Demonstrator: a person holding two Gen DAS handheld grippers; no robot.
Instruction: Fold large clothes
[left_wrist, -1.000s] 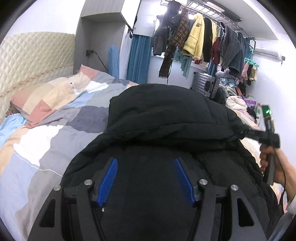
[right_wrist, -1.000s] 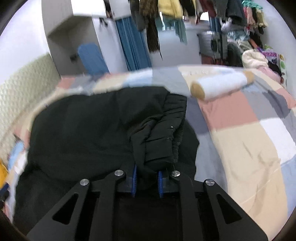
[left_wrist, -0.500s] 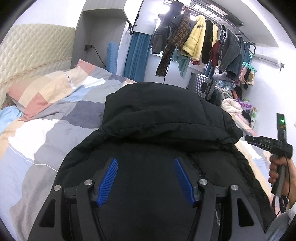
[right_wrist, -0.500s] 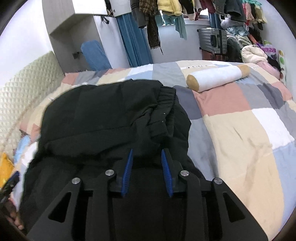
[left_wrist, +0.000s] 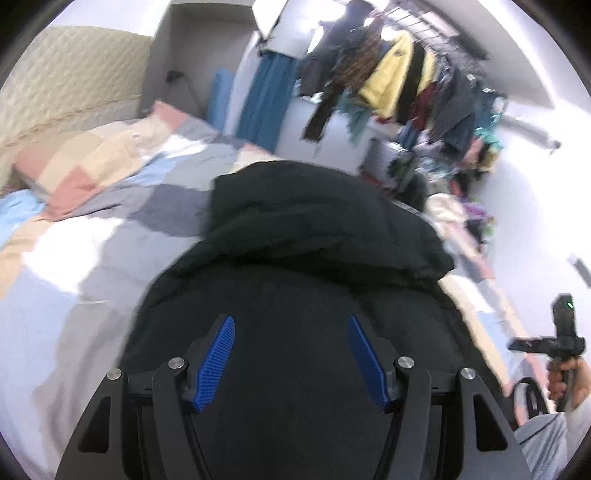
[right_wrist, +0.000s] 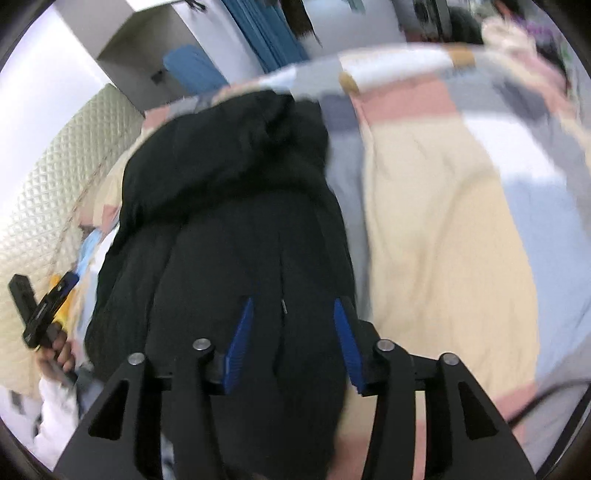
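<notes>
- Black jacket spread on patchwork bed, just beyond both grippers.
- Left gripper spread, pinching nothing.
- Right gripper just opening, jaws apart, nothing gripped.

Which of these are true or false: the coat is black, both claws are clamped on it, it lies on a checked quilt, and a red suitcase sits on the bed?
1. The coat is black. True.
2. The left claw and right claw are clamped on it. False: both are open, the right's jaws have just been opening, and neither grips cloth.
3. It lies on a checked quilt. True.
4. A red suitcase sits on the bed. False: only a bolster lies there.
</notes>
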